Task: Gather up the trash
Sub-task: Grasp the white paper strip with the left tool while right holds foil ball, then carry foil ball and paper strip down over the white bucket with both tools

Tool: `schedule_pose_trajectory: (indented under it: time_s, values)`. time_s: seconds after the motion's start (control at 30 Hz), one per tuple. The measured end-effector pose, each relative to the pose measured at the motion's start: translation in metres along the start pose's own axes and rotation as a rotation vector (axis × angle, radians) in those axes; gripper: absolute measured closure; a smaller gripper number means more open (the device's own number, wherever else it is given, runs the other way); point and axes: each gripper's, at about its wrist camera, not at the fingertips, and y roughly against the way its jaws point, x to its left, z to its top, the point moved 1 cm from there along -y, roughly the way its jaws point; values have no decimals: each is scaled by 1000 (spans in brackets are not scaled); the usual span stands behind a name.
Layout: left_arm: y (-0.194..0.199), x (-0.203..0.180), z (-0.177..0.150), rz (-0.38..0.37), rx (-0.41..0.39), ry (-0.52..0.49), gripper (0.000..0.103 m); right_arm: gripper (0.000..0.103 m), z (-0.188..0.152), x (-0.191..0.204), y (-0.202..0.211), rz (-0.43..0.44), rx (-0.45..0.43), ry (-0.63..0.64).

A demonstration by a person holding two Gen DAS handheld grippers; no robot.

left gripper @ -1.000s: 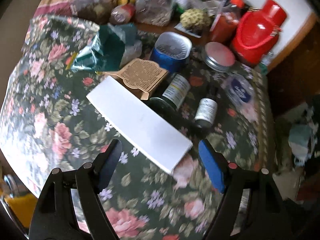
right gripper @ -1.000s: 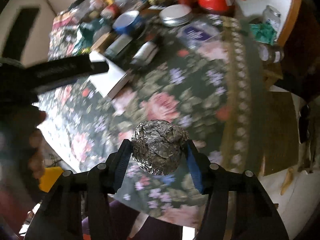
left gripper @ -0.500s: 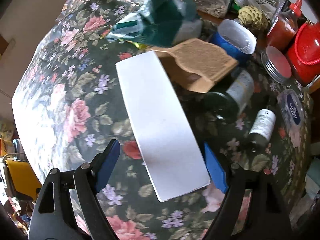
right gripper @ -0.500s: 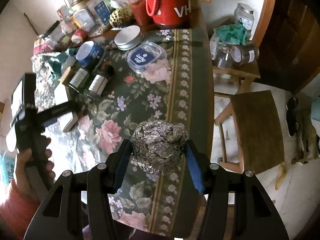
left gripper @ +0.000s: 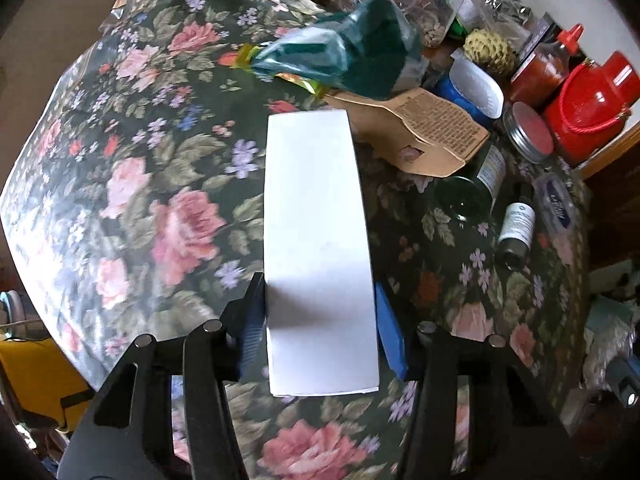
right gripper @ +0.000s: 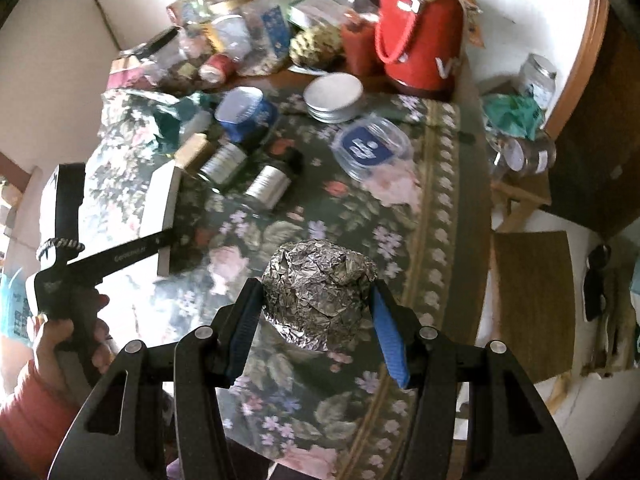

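Blue pads of the left gripper (left gripper: 320, 334) had just been closing on the white box (left gripper: 316, 248), and both now sat against its long sides near its close end. That box lay flat on the floral table (left gripper: 160, 200), stretching straight away from the gripper. Beyond its far end lay a brown carton (left gripper: 432, 136) and a teal bag (left gripper: 348, 60); off to the right lay two dark bottles (left gripper: 516, 228), with a red jug (left gripper: 592, 116) farther out.

Crumpled foil, a ball (right gripper: 318, 292) of it, sat clamped between the pads of the right gripper (right gripper: 316, 324), held clear above the table. Left of it a hand (right gripper: 68, 336) gripped the other tool over the box. Ahead lay the bottles, a clear tub (right gripper: 372, 146) and a round tin (right gripper: 334, 96).
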Motion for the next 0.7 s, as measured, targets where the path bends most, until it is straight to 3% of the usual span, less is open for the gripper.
schedule_pose_trajectory:
  time_s: [0.43, 0.7]
  values:
    - [123, 61, -24, -174, -175, -89, 53, 52, -22, 77, 58, -52, -180, 9]
    - [199, 105, -71, -241, -267, -270, 53, 52, -75, 148, 104, -111, -328, -42]
